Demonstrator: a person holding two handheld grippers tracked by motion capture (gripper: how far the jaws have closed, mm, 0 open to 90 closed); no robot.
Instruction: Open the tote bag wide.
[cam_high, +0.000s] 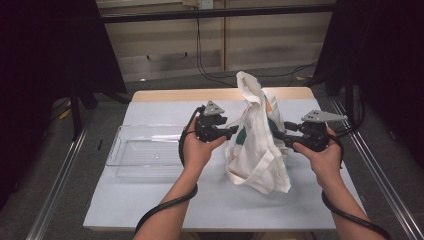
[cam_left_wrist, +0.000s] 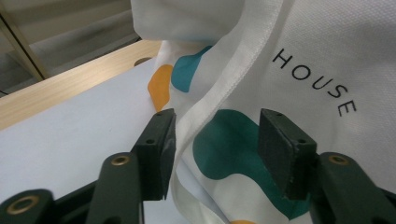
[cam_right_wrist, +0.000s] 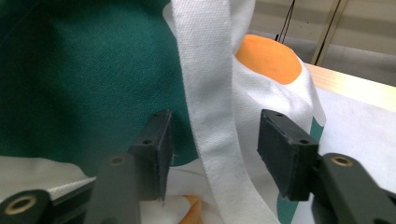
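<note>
High view shows a white cloth bag (cam_high: 257, 145) standing in the middle of the frame, on a worktop (cam_high: 150, 200) with a pale cover. The bag has green and orange shapes on it. It slumps a bit, and its top sticks up toward the upper middle of the frame. A clear plastic tray (cam_high: 145, 150) lies to the left of the bag, a little apart from it. I cannot see anything in the tray.

The left gripper (cam_high: 231, 131) comes at the bag from the left side of the frame. The right gripper (cam_high: 278, 135) comes at it from the right side. Both are right up against the cloth.

Left gripper view shows its fingers (cam_left_wrist: 161, 140) about half open. A folded white edge of the bag (cam_left_wrist: 280, 70) runs up between them, just beside the left finger. The fingers do not press on it yet.

Right gripper view shows its fingers (cam_right_wrist: 285, 149) about half open too. A white strap (cam_right_wrist: 210, 116) of the bag hangs between them, with a gap on each side. It is not pinched yet.

I think the job is only at its start. Both grippers are lined up on the bag, one on each side. Closing on the cloth is still to do. After that the bag may be lifted or pulled open, but I cannot tell which.
</note>
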